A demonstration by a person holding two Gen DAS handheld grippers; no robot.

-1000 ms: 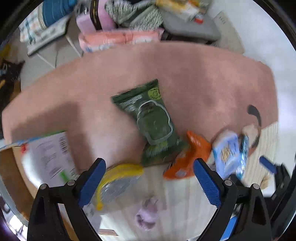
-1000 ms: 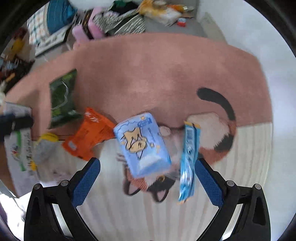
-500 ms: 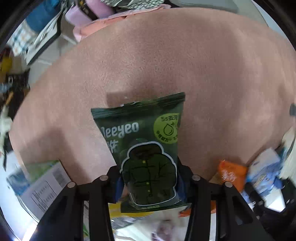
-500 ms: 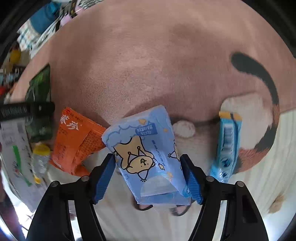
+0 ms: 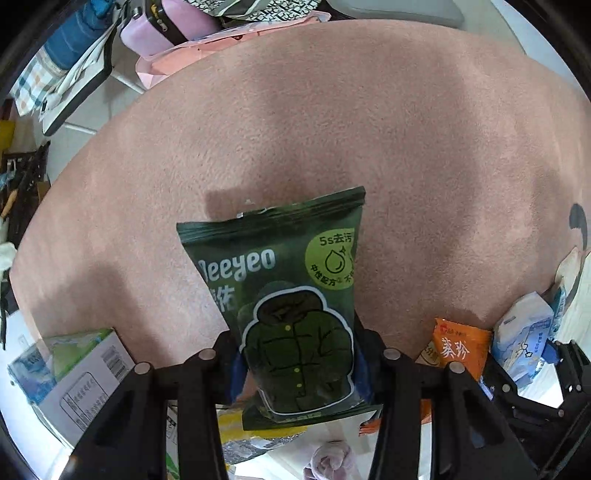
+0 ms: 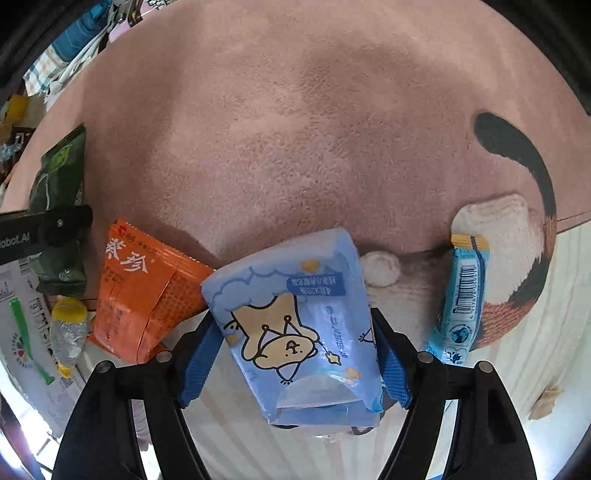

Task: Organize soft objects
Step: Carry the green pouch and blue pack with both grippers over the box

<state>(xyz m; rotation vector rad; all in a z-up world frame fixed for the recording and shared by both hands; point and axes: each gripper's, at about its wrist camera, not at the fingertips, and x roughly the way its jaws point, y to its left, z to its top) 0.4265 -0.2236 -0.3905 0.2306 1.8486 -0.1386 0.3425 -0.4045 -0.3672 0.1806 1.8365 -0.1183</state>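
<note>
My left gripper (image 5: 299, 365) is shut on a dark green wipes pack (image 5: 288, 295) with a jacket drawing, held just above the pink rug (image 5: 332, 129). My right gripper (image 6: 295, 362) is shut on a light blue tissue pack (image 6: 295, 321) with a cartoon bear. The green pack (image 6: 55, 177) and the left gripper's black body show at the left of the right wrist view. An orange pack (image 6: 147, 288) lies beside the blue one, and it also shows in the left wrist view (image 5: 458, 347). A slim blue packet (image 6: 461, 295) lies to the right.
A white carton (image 5: 77, 380) sits at the left. A crushed bottle with a yellow cap (image 6: 68, 325) lies by the orange pack. Bags and clothes (image 5: 166, 29) pile beyond the rug's far edge. The rug carries a cat picture (image 6: 517, 221).
Both grippers went from open above the packs to shut on them. The left one closed on the green pack, the right on the blue pack, and both packs now sit slightly raised.
</note>
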